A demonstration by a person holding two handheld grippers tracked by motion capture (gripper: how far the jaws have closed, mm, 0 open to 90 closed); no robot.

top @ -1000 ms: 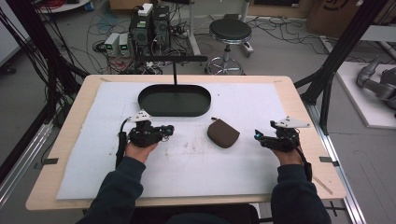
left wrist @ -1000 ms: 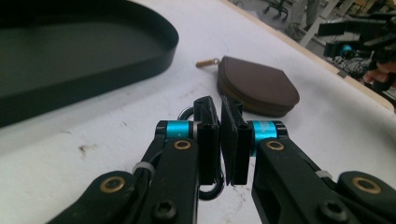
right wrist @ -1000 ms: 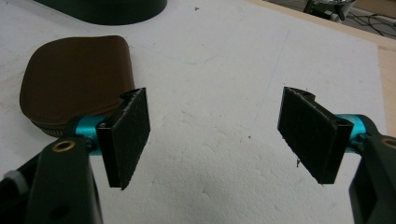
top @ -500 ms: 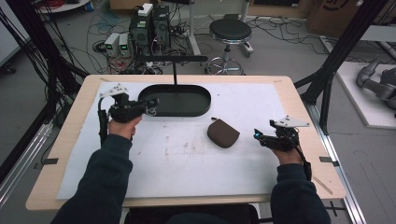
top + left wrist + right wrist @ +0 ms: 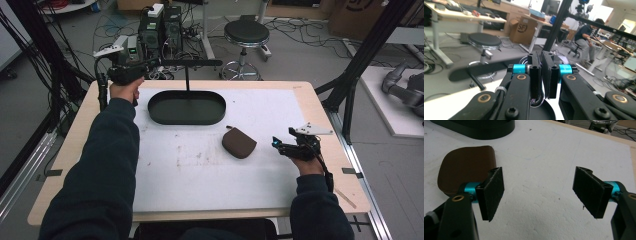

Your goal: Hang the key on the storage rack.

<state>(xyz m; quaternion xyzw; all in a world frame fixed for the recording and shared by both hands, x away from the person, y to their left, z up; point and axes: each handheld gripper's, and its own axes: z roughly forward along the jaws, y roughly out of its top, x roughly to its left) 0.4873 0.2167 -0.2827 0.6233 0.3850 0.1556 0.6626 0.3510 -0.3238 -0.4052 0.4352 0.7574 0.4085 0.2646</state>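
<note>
A black stand has an oval base (image 5: 187, 107) and a thin post carrying a horizontal bar (image 5: 192, 62). My left gripper (image 5: 150, 67) is raised at the table's far left, its jaws pointing right at the bar's left end. In the left gripper view the left gripper (image 5: 541, 75) is shut, and what looks like a thin shiny ring (image 5: 536, 103) curves out under the pads. The blurred bar (image 5: 481, 70) runs off to the left behind them. A brown pouch (image 5: 239, 142) lies mid-table. My right gripper (image 5: 280, 145) rests on the mat right of it, open and empty (image 5: 541, 192), with the pouch (image 5: 464, 170) beyond its left pad.
A white mat (image 5: 200, 175) covers most of the wooden table (image 5: 325, 110). Black frame posts (image 5: 350, 80) rise at the table's right, and cables hang at the left (image 5: 45, 65). A round stool (image 5: 246, 32) and electronics boxes (image 5: 160, 22) stand on the floor behind.
My left gripper has lifted off the mat and swung up and to the far left, ending beside the bar's left end. The right gripper and the pouch have stayed put.
</note>
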